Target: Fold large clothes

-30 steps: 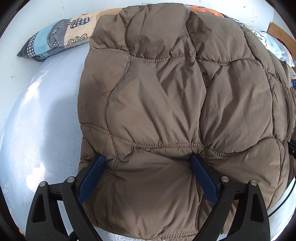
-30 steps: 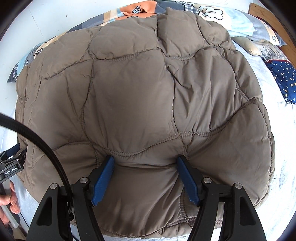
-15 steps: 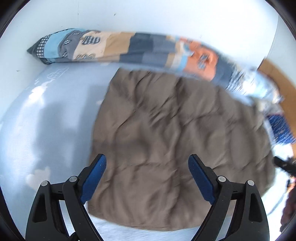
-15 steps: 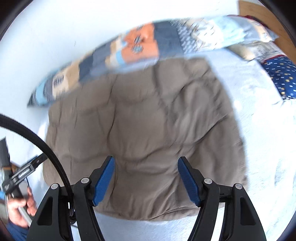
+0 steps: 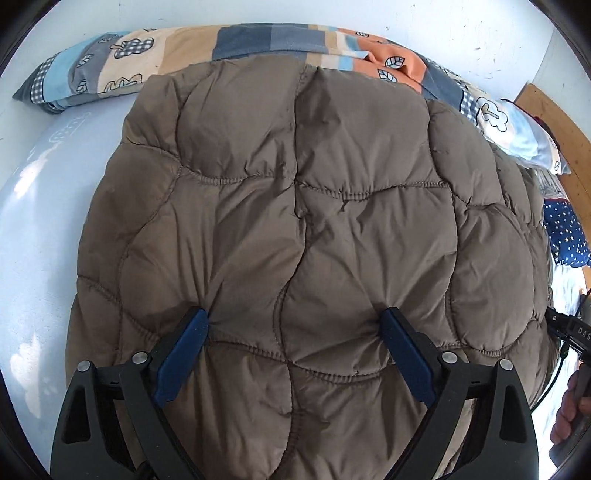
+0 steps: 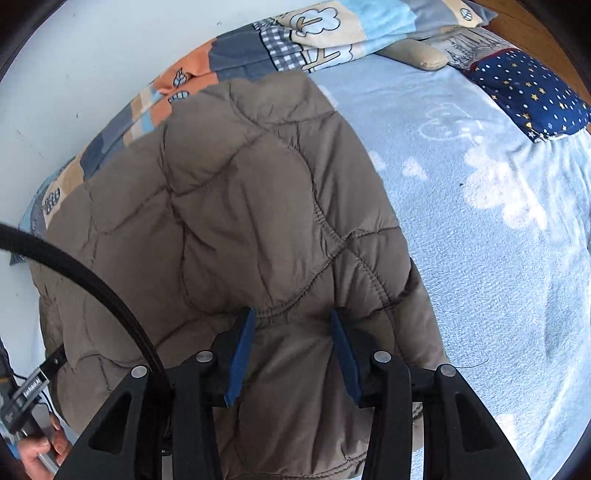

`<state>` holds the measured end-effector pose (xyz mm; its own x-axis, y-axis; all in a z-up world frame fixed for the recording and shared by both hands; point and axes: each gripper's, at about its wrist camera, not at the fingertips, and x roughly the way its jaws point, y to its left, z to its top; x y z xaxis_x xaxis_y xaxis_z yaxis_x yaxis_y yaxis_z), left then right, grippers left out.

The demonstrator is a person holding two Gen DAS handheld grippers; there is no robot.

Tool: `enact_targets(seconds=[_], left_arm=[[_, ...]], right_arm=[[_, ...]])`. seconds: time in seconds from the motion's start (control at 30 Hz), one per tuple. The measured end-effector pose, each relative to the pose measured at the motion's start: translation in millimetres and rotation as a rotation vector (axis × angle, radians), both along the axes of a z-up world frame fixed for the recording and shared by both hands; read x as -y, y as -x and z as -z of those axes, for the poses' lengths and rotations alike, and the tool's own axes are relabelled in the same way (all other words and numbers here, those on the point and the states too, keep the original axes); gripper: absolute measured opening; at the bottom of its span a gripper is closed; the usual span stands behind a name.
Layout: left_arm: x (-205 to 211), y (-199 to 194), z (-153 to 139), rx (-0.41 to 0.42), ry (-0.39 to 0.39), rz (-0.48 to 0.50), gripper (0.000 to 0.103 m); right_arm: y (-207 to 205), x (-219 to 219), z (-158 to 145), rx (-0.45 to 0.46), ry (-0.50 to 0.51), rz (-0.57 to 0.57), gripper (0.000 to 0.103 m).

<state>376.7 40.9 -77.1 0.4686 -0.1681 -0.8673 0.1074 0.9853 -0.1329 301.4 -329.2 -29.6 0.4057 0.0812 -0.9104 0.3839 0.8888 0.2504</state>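
The jacket (image 5: pixel 303 236), a brown quilted puffer, lies spread on the bed (image 6: pixel 498 258) and fills the space ahead of both claws. The left claw (image 5: pixel 295 325) has its blue pads (image 5: pixel 181 354) wide apart, their tips pressing into the padding, with a broad swell of the fabric bulging up between them; it presses on the jacket without pinching it. Left of this claw lies bare pale-blue sheet, and far ahead of it, along the white wall (image 5: pixel 406 18), lies a patchwork quilt (image 5: pixel 258 40) rolled into a long bolster. To its far right a hand (image 5: pixel 569 410) shows at the edge of the view, holding the handle of the other tool.

The right claw (image 6: pixel 293 321) sits nearer the jacket's right edge. Its pads (image 6: pixel 240 358) stand much closer together, with a gathered ridge of fabric at a seam between them, puckered at the tips; whether they truly grip that fold cannot be told. Right of this claw the bed lies bare, pale blue with white cloud shapes. Far ahead and to the right rests a navy pillow (image 6: pixel 528 92) with stars, with a beige cushion (image 6: pixel 417 55) beside it. A black cable (image 6: pixel 85 280) arcs across to the left of the claw, over the jacket, and below it at the lower left a second hand (image 6: pixel 40 450) holds the left tool's handle.
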Motion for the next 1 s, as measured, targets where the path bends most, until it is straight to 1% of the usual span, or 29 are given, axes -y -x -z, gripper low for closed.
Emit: enact_targets(seconds=[0.07,0.13,0.17,0.23,0.27,0.33,0.37,0.43,0.5,0.53,0.6,0.63,0.67,0.77,0.87,0.93,0.97,1.0], left_arm=[[-2,-2,-5,-0.004,0.021,0.002,0.095],[-12,-2,-16,-0.018,0.057,0.017,0.094],[-20,-1,-25,-0.014,0.078,0.019,0.094],[-42,5,-42,0.023,0.099,0.005,0.094],[-53,8,-47,0.037,0.103,-0.006,0.094],[-77,12,-55,0.055,0.115,-0.034,0.094],[-93,12,-56,0.058,0.12,-0.054,0.093],[-120,12,-53,0.047,0.128,-0.097,0.093],[-143,11,-46,0.019,0.15,-0.138,0.092],[-155,12,-41,0.002,0.17,-0.161,0.088],[-175,9,-31,-0.034,0.234,-0.189,0.071],[-186,7,-25,-0.053,0.277,-0.205,0.068],[-192,7,-21,-0.063,0.301,-0.211,0.065],[-206,3,-7,-0.105,0.407,-0.207,0.064],[-206,-2,3,-0.127,0.474,-0.168,0.064],[-202,-5,8,-0.131,0.475,-0.14,0.064],[-198,-8,11,-0.136,0.462,-0.121,0.064],[-196,-11,15,-0.142,0.443,-0.107,0.061]], right_arm=[[-3,-4,1,-0.005,0.011,-0.015,0.05],[-4,-4,-7,0.003,0.002,-0.031,0.05],[-1,-2,-13,0.018,-0.011,-0.037,0.05],[7,4,-29,0.074,-0.056,-0.041,0.051],[12,8,-36,0.098,-0.066,-0.039,0.056],[24,19,-49,0.142,-0.061,-0.028,0.061],[29,23,-52,0.153,-0.047,-0.021,0.061],[34,30,-53,0.155,-0.042,0.002,0.061],[39,45,-48,0.146,-0.063,0.028,0.061],[42,52,-45,0.139,-0.072,0.049,0.061],[42,66,-39,0.128,-0.093,0.075,0.061],[43,71,-36,0.124,-0.107,0.084,0.061],[43,74,-34,0.121,-0.12,0.09,0.061],[40,80,-30,0.114,-0.14,0.087,0.061],[40,80,-27,0.109,-0.137,0.068,0.061],[40,80,-24,0.106,-0.136,0.054,0.061],[40,79,-23,0.103,-0.134,0.049,0.061],[41,80,-20,0.097,-0.132,0.046,0.061]])
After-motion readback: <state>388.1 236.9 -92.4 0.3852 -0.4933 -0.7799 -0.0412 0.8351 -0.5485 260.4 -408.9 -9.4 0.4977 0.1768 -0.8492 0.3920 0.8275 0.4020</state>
